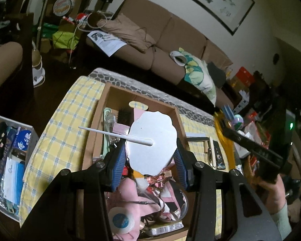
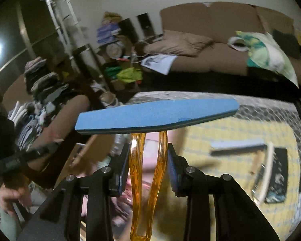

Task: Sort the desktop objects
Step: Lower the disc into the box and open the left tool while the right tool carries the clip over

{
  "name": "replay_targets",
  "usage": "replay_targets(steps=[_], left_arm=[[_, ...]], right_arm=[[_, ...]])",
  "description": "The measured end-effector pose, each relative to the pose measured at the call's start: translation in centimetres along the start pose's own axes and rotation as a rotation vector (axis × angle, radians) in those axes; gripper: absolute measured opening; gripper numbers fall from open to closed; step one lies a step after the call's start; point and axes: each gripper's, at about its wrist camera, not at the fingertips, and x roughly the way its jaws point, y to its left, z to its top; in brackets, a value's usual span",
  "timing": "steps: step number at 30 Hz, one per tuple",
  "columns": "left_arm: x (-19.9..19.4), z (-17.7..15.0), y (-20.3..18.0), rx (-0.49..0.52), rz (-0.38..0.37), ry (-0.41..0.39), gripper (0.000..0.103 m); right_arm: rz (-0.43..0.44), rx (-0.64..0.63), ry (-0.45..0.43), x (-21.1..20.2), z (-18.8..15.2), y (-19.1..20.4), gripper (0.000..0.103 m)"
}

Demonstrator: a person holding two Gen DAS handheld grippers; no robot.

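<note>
My left gripper point(image 1: 149, 150) is shut on a white scalloped paper fan point(image 1: 152, 140) with a thin white stick handle point(image 1: 114, 134), held above an open cardboard box point(image 1: 108, 104) full of small items. My right gripper point(image 2: 147, 160) is shut on an orange translucent looped handle point(image 2: 139, 180) topped by a blue flat pad point(image 2: 154, 114), a squeegee-like tool. That tool and the right gripper also show at the right of the left wrist view point(image 1: 226, 124). The right wrist view is blurred.
The box sits on a yellow checked cloth point(image 1: 56, 132) over a table. A black brush point(image 1: 124, 116), a tape roll point(image 1: 121, 221) and pink items lie in the box. A phone-like case point(image 1: 217, 156) lies right of it. A storage bin point(image 1: 10, 160) stands left. A brown sofa point(image 1: 160, 40) is behind.
</note>
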Motion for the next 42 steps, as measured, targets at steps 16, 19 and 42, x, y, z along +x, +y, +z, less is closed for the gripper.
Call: replay_targets(steps=[16, 19, 42], left_arm=[[1.8, 0.5, 4.0, -0.077, 0.013, 0.047, 0.043], [1.9, 0.6, 4.7, -0.09, 0.022, 0.054, 0.043], [9.7, -2.4, 1.3, 0.068, 0.162, 0.201, 0.052]], right_arm=[[0.065, 0.147, 0.132, 17.7, 0.8, 8.0, 0.035], [0.055, 0.19, 0.146, 19.2, 0.5, 7.4, 0.035], [0.044, 0.263, 0.13, 13.3, 1.8, 2.0, 0.055]])
